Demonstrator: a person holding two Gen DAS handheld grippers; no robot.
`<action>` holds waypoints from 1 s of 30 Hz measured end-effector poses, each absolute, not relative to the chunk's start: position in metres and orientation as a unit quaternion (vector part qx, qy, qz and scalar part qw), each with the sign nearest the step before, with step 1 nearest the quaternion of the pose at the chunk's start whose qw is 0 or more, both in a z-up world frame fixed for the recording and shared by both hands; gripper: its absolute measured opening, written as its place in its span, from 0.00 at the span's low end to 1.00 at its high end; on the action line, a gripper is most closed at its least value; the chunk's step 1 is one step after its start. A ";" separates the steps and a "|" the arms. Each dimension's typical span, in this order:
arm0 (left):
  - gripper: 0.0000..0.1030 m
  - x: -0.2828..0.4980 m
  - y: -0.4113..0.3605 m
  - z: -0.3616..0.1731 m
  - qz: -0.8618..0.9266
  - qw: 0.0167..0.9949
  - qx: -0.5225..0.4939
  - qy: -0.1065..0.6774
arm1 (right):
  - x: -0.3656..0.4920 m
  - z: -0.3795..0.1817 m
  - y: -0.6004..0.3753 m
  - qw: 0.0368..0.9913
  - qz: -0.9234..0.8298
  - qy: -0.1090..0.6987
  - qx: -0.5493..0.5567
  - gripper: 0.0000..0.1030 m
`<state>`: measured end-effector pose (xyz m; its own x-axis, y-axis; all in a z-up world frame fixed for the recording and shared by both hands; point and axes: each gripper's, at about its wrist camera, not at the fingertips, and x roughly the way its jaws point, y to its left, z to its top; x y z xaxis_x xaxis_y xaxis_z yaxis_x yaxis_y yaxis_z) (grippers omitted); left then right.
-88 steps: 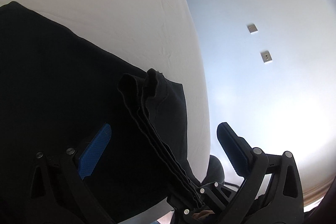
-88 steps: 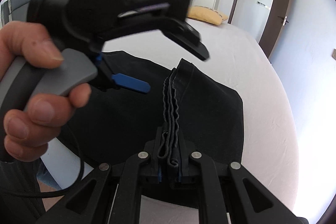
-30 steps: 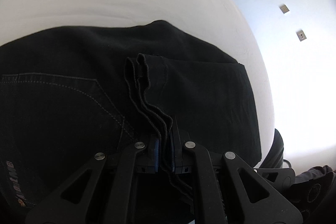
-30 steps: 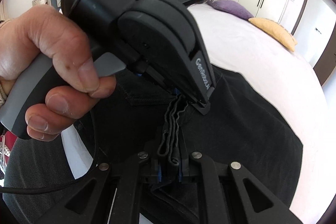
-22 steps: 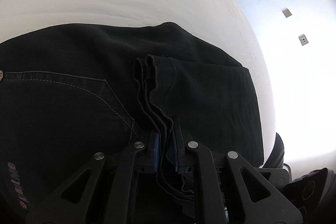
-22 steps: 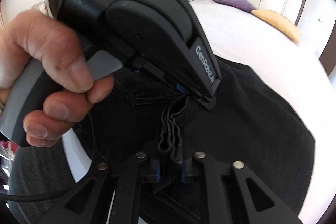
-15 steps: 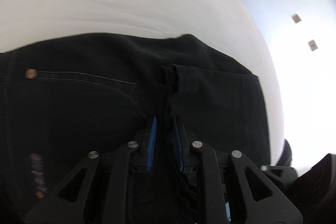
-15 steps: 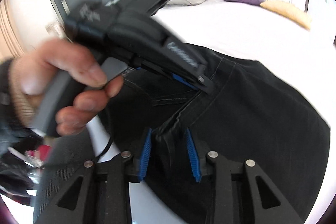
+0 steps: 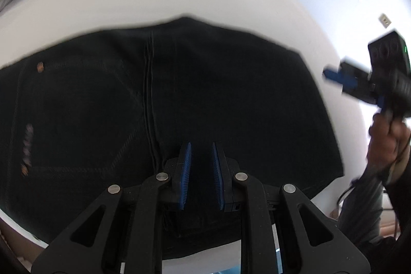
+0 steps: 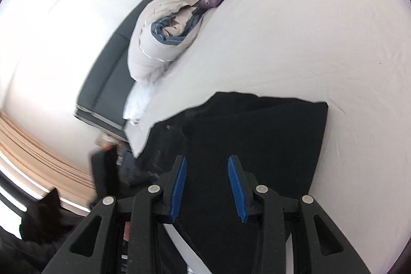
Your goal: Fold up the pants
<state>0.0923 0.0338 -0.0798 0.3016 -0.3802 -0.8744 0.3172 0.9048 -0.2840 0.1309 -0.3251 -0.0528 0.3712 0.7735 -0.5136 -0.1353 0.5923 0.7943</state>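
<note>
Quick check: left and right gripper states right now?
Left gripper: open, empty, above the folded black denim pants.
Right gripper: open, empty.

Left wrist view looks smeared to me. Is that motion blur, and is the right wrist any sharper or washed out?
Left wrist: the black pants show a smeared far edge, and the right gripper at the frame's right is streaked, while the left gripper is crisp. Right wrist: the rolled duvet is soft, the wall beside it glares white, and the right gripper is sharp.
</note>
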 end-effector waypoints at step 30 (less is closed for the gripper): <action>0.16 0.076 0.046 -0.104 -0.196 0.819 -0.074 0.534 | 0.040 -0.077 -0.277 0.675 0.340 0.583 0.299 0.33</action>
